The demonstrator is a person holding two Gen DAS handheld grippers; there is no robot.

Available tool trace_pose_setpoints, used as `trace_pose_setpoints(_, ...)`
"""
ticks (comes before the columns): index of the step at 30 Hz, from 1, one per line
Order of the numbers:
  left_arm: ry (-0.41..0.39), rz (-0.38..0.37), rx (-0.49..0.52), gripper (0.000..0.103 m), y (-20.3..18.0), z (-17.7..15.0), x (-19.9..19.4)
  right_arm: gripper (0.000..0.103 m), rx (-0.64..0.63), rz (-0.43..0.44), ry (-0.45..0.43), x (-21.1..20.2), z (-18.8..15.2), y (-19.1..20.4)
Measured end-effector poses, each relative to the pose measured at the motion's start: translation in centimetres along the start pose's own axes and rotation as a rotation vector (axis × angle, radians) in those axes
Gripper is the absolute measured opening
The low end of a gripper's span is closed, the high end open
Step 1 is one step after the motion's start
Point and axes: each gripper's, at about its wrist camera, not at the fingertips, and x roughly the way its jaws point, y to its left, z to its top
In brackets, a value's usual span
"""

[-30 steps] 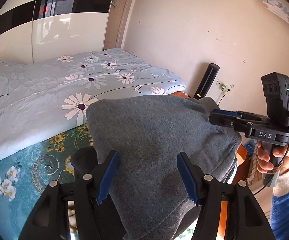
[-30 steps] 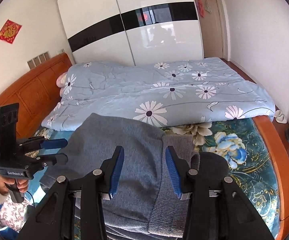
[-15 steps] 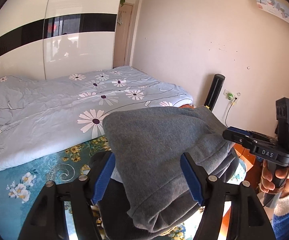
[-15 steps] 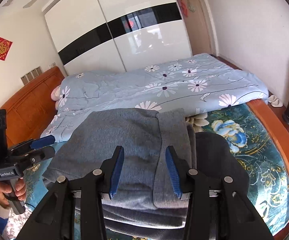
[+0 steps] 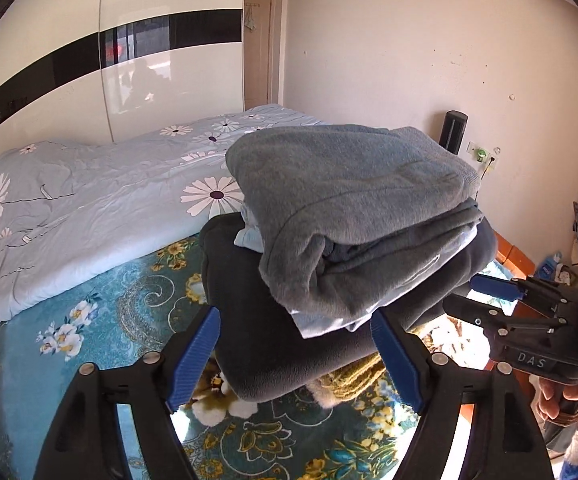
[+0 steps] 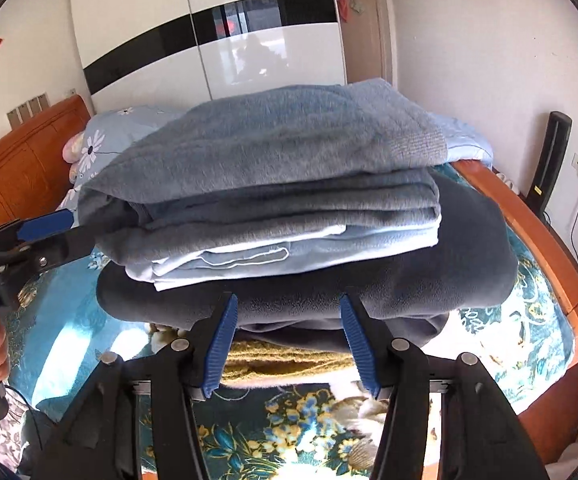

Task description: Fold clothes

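Observation:
A folded grey sweater [image 5: 349, 200] [image 6: 285, 148] lies on top of a stack of folded clothes on the bed: a pale blue garment [image 6: 289, 256], a dark grey fleece [image 5: 273, 344] [image 6: 469, 256], and a mustard knit [image 6: 281, 360] at the bottom. My left gripper [image 5: 295, 352] is open and empty, low in front of the stack. My right gripper [image 6: 287, 344] is open and empty, level with the fleece. Each gripper shows in the other's view, beside the stack [image 5: 501, 300] [image 6: 45, 232].
The bed has a teal floral sheet [image 5: 89, 340] and a pale blue daisy duvet [image 5: 89, 208] behind the stack. An orange wooden bed frame [image 6: 529, 232] runs along the right. A wall with a socket [image 5: 481, 156] and a black tower [image 6: 549, 160] stand beyond.
Both grippers have dropped from over the grey sweater and pulled back to the stack's side, so the lower layers now show. The sweater stays on top.

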Motion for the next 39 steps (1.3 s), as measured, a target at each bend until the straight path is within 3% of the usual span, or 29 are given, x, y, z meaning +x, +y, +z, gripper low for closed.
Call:
trace_pose_setpoints(3, 0.008, 0.003, -0.019, 0.088, 0.3, -1.0, -0.2, 0.063, 0.033, -0.016, 0.041, 0.7, -0.3, 0.3)
trace_pose_setpoints(5, 0.009, -0.004, -0.033, 0.100, 0.7, -1.7, -0.4, 0.064, 0.043, -0.009, 0.054, 0.8, -0.4, 0.6)
trace_pose_setpoints(8, 0.011, -0.014, -0.055, 0.103, 1.2, -2.7, -0.8, 0.075, 0.039, -0.024, 0.068, 0.8, -0.4, 1.3)
trace_pose_setpoints(13, 0.019, -0.012, -0.095, 0.103, 2.1, -4.0, -1.2, 0.076, 0.041, -0.049, 0.087, 0.7, -0.1, 2.4)
trace_pose_setpoints(16, 0.018, -0.017, -0.101, 0.103, 2.5, -4.8, -1.5, 0.090, 0.049, -0.072, 0.092, 0.7, -0.1, 2.8)
trace_pose_setpoints(21, -0.008, -0.034, -0.116, 0.103, 3.0, -5.8, -2.4, 0.090, 0.042, -0.104, 0.073, -0.6, -1.5, 3.8)
trace_pose_setpoints(34, -0.041, 0.085, -0.138, 0.103, 3.8, -6.2, -3.9, 0.090, 0.011, -0.116, 0.046, -0.9, -1.4, 5.7)
trace_pose_setpoints(39, -0.035, 0.098, -0.131, 0.103, 3.5, -6.4, -4.0, 0.090, -0.019, -0.124, 0.054, -0.7, -1.9, 6.1)
